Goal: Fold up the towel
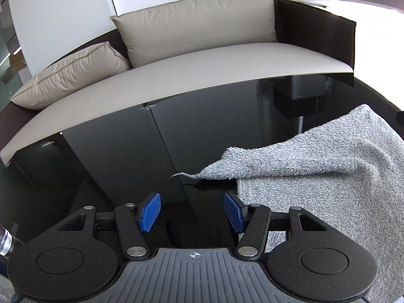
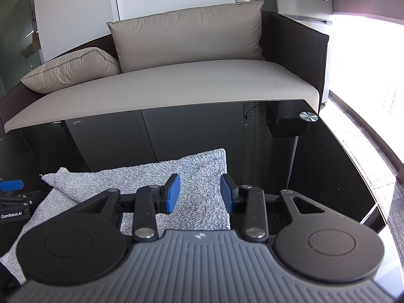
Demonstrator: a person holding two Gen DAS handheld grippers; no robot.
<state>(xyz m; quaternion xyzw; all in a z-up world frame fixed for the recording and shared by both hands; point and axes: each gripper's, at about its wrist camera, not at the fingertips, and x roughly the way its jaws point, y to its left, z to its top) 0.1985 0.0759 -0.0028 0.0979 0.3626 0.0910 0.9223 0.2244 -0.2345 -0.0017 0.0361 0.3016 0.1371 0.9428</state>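
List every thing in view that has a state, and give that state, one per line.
towel: folded over once, top layer rumpled, lying on the table, held by neither gripper
left gripper: open, nothing between the pads
right gripper: open, above the towel, not gripping it
table: glossy black top, towel on it
sofa: two cushions on it

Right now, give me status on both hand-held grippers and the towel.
Left hand-held gripper open, empty. Right hand-held gripper open over towel, not gripping. Towel half folded on black table. Nothing in the way.
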